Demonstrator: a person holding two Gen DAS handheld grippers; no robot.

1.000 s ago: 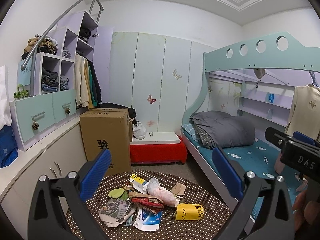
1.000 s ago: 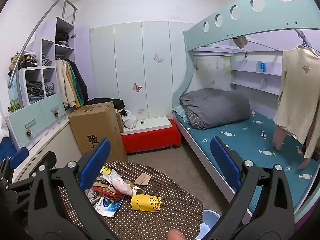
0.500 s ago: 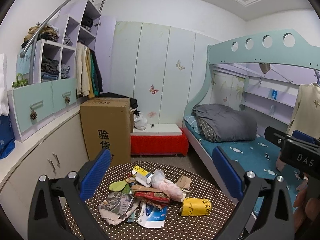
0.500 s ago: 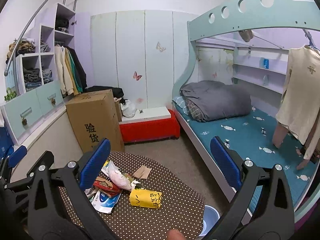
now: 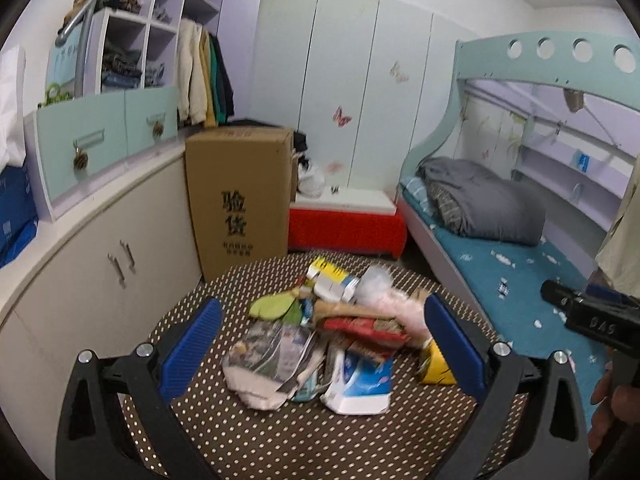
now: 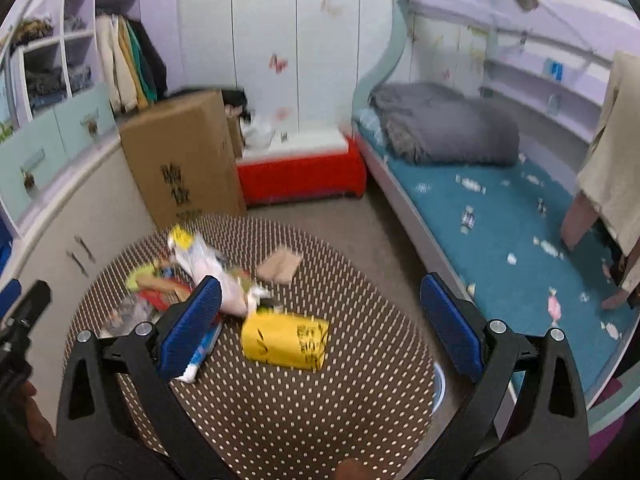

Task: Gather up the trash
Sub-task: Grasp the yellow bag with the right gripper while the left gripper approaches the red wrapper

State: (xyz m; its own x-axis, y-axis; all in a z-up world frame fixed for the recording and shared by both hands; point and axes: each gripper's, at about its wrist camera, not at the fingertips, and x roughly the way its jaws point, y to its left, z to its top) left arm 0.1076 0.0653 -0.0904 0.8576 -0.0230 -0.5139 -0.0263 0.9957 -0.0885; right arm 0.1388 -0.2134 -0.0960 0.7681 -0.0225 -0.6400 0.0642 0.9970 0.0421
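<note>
1. Your left tool hangs above the round polka-dot bench, its blue pads spread wide and holding nothing.
2. Between those pads lies the trash pile: a crumpled newspaper sheet at the near left, a blue-and-white packet beside it, a red wrapper further back, and a green scrap to the far left.
3. A pink-and-white plastic bag sits at the far right of the pile, partly behind your left tool's right pad.
4. Your right tool is also spread open and empty, poised over the same bench.
5. A yellow packet lies between the right tool's pads, a little apart from the pile on its right side.
6. A small brown paper piece rests alone, further back on the bench.
7. A cardboard box stands on the floor just behind the bench, with a red-sided bench seat and a bunk bed beyond.
</note>
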